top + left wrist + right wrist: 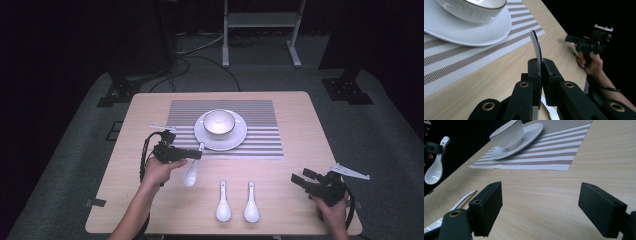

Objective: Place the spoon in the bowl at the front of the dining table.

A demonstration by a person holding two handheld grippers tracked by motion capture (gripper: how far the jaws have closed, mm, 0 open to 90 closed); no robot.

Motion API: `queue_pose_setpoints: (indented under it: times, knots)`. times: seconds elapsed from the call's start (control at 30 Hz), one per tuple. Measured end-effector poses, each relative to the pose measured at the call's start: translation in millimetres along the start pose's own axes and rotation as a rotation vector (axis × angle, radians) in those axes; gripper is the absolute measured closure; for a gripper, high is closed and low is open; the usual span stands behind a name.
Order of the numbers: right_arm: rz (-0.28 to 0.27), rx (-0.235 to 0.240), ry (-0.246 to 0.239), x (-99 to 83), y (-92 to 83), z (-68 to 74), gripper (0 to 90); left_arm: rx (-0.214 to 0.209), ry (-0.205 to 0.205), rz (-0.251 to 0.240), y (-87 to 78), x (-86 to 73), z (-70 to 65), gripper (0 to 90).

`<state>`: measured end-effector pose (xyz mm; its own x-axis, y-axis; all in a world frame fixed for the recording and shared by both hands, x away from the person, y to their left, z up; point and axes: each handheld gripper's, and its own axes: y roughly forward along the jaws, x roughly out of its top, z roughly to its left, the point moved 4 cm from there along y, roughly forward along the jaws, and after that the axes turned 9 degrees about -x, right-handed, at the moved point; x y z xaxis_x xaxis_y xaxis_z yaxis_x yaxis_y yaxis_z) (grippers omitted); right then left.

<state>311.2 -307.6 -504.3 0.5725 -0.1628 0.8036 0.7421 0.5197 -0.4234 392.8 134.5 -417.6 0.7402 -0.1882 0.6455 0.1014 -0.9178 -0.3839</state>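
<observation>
My left tool point(196, 154) is pinching the handle of a white ceramic soup spoon point(191, 172), jaws pressed flat on the thin handle as the left gripper view shows, with the spoon's handle tip point(535, 42) sticking out past the pads. In the high view the spoon hangs bowl-down just off the surface point(150, 200), near the front left corner of the striped placemat point(260, 140) and just beside the saucer point(235, 140) that carries the bowl point(218, 123). My right tool point(301, 181) is spread wide with nothing between the jaws, parked low near the right front edge of the surface. Two more white spoons point(223, 202) point(251, 202) lie side by side at the front, apart from both tools. Risks as I judge them: the grip sits on a narrow glazed handle, so the spoon could pivot or slip out between the pads if I swing fast, and the heavy bowl end would drag it down. The handle tip points toward the saucer rim, so a careless move forward could clip the saucer and shift the bowl. Setting it down at a tilt could let it roll off the placemat edge. The right tool is well apart, so a collision looks unlikely.
</observation>
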Motion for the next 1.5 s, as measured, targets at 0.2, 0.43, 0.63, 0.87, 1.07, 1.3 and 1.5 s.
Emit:
queue_pose_setpoints:
  times: [0.2,0.43,0.63,0.87,1.07,1.3,1.5]
  knots:
    - [0.001,0.001,0.000,0.0,0.0,0.2,18.4,0.005,-0.007,-0.015,0.0,11.3,3.1,84.9]
    - [0.001,0.001,0.001,0.0,0.1,0.1,18.4,0.010,-0.005,-0.033,-0.1,26.1,5.0,84.9]
    - [0.001,0.001,0.001,0.0,0.2,0.1,18.4,0.010,-0.014,-0.053,1.7,39.7,6.6,84.9]
    - [0.002,0.000,0.002,0.0,0.2,-0.1,18.4,-0.003,-0.027,-0.083,6.2,56.2,11.5,84.9]
    - [0.002,-0.001,0.002,0.0,0.3,0.0,18.4,0.003,-0.036,-0.101,6.4,72.0,17.3,84.9]
    - [0.002,-0.001,-0.002,0.0,0.3,0.3,18.4,0.005,-0.059,-0.127,9.2,82.7,25.5,84.9]
    - [0.002,-0.001,-0.003,0.0,0.2,0.4,18.4,0.010,-0.079,-0.146,12.4,89.0,33.7,84.8]
